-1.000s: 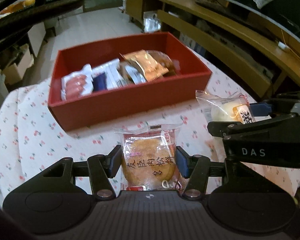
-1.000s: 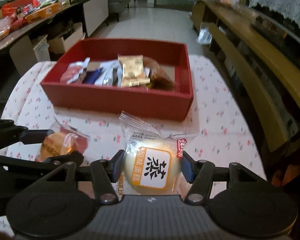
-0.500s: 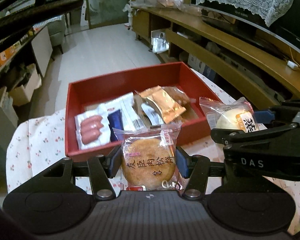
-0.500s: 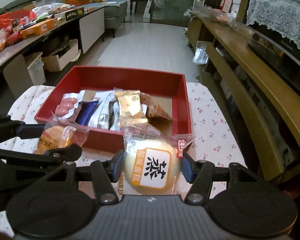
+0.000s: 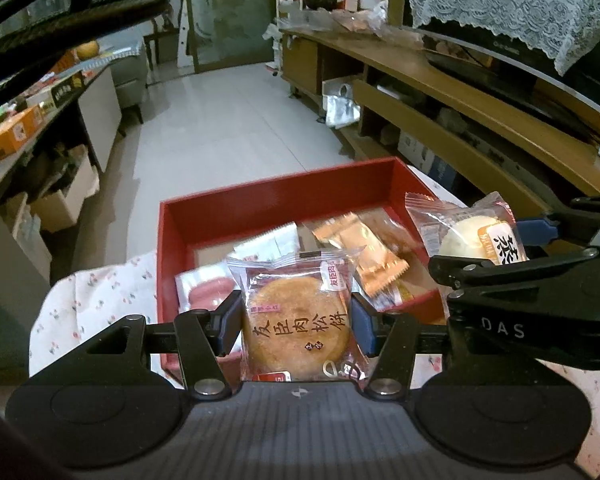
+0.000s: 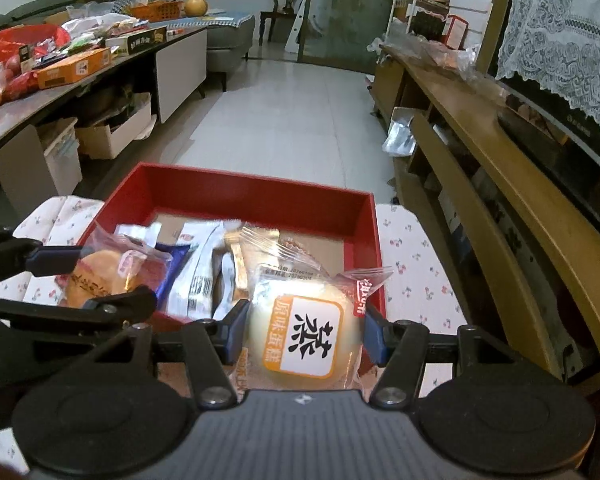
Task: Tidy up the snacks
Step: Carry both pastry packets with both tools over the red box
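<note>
While both grippers hang above the near side of the red box (image 5: 284, 200), each has a wrapped snack pinched between its blue pads. Left gripper (image 5: 298, 326): jaws narrowed onto a round brown pastry in clear wrap (image 5: 298, 320), pads pressing the wrapper's two sides, packet lifted clear of the cloth. Right gripper (image 6: 304, 338): jaws partway closed on a pale steamed cake with an orange label (image 6: 304, 332), likewise gripped at both sides and off the table. Just ahead of and below both sets of fingers lies the box interior with earlier packets: pink sausage pack (image 5: 204, 292) ahead-left of the left gripper, gold sachet (image 5: 364, 252) ahead-right of it, a white packet with barcode (image 6: 196, 276) ahead-left of the right gripper. The box sits on a cherry-print tablecloth (image 6: 416, 264), showing to the right gripper's right
</note>
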{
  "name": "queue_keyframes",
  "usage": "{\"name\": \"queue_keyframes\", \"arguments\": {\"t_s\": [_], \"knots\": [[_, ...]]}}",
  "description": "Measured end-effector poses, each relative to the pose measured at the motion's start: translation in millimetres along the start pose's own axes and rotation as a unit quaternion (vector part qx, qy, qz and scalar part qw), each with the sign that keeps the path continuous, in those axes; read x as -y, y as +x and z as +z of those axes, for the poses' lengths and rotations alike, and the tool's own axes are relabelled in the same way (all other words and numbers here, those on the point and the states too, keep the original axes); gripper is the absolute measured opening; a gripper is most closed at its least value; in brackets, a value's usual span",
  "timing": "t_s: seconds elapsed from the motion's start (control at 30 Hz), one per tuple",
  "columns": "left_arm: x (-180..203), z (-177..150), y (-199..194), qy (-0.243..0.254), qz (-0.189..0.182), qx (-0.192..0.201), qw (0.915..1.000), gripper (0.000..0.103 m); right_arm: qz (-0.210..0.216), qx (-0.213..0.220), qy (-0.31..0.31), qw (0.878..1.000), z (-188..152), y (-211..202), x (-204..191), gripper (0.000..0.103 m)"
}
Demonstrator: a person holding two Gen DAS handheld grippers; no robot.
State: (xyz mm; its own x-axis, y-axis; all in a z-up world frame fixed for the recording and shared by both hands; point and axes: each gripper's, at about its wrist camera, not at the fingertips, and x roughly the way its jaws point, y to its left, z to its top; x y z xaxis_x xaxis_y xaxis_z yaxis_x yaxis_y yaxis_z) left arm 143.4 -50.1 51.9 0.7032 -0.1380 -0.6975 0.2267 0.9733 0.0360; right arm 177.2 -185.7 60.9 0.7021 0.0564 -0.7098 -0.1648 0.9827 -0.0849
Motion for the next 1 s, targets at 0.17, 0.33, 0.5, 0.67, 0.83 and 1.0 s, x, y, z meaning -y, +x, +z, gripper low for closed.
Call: {"name": "queue_keyframes", "arguments": {"t_s": [0.17,0.33,0.5,0.67,0.83,1.0], "knots": [[-5.4,11.6,7.5,-0.003,0.009,0.008,0.9999,0.062,0.0,0.007,0.006,1.0,11.9,8.5,1.2,0.065],[-10.1,18.8,16.4,-0.005,0.02,0.011,0.9997,0.062,0.0,0.01,0.004,1.0,22.4,20.6,-1.3,0.065],[-14.7,22.4,26.0,-0.011,0.029,0.007,0.9995,0.062,0.001,0.009,0.001,1.0,29.4,33.6,-4.2,0.065],[-18.7,25.1,32.4,-0.015,0.033,0.007,0.9993,0.062,0.002,0.009,0.002,1.0,32.7,41.3,-3.8,0.065],[-19.1,27.3,37.9,-0.017,0.036,0.006,0.9992,0.062,0.001,0.007,0.003,1.0,35.0,48.3,-3.2,0.065],[-20.0,27.1,45.6,-0.018,0.039,0.0,0.9991,0.062,0.001,0.002,0.001,1.0,34.1,56.3,-2.5,0.065]]}}
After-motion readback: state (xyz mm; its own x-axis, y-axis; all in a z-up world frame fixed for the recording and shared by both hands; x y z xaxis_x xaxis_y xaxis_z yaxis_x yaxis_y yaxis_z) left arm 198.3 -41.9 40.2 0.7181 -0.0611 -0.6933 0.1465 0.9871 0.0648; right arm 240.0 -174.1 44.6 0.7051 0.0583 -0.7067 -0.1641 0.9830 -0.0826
